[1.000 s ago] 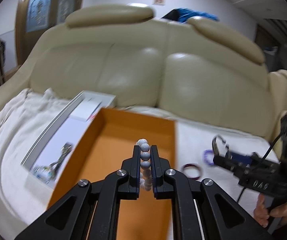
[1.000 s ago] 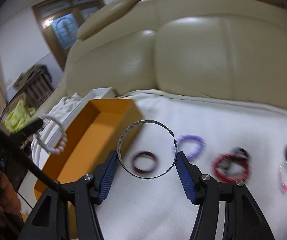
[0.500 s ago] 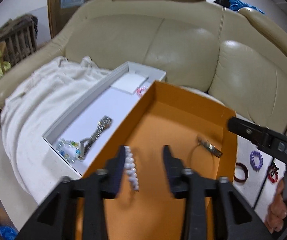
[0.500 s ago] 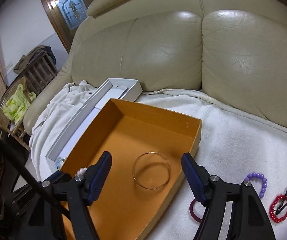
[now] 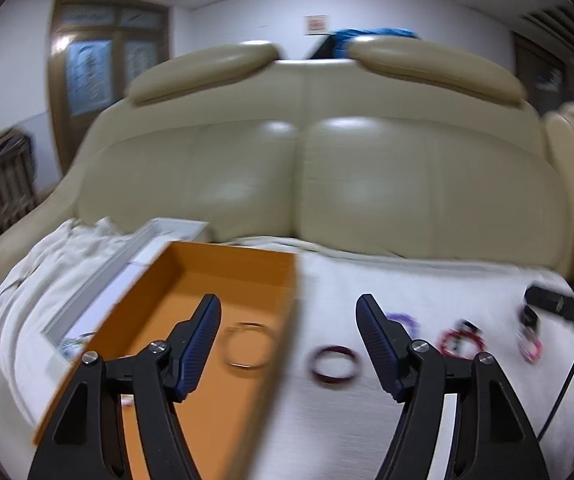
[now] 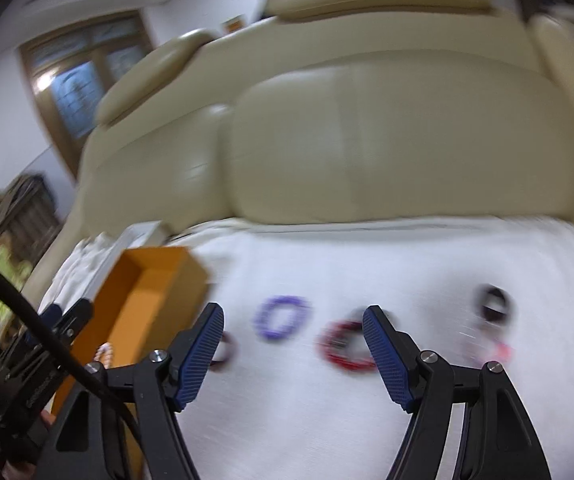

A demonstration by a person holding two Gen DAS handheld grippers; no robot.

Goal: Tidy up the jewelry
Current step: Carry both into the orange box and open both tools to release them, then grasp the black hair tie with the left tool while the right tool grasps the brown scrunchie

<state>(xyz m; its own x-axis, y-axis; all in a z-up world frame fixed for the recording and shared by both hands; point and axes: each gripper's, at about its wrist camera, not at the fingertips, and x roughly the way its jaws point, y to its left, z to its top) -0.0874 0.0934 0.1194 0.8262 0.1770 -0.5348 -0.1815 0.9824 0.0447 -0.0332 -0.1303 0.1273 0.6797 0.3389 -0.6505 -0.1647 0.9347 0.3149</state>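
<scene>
1. Jewelry is split between the open orange cardboard box (image 5: 207, 280) and the white towel (image 5: 407, 280) on the couch.
2. Left gripper (image 5: 289, 340) stands wide open and empty, above the box's right wall.
3. Right gripper (image 6: 293, 346) is equally wide and empty, over the towel, probably lining up a pick.
4. A thin metal bangle (image 5: 249, 345) lies flat inside the box.
5. Loose on the towel lie a dark maroon ring bracelet (image 5: 334, 366), a purple beaded bracelet (image 6: 283, 318) and a red beaded bracelet (image 6: 345, 346), blurred.
</scene>
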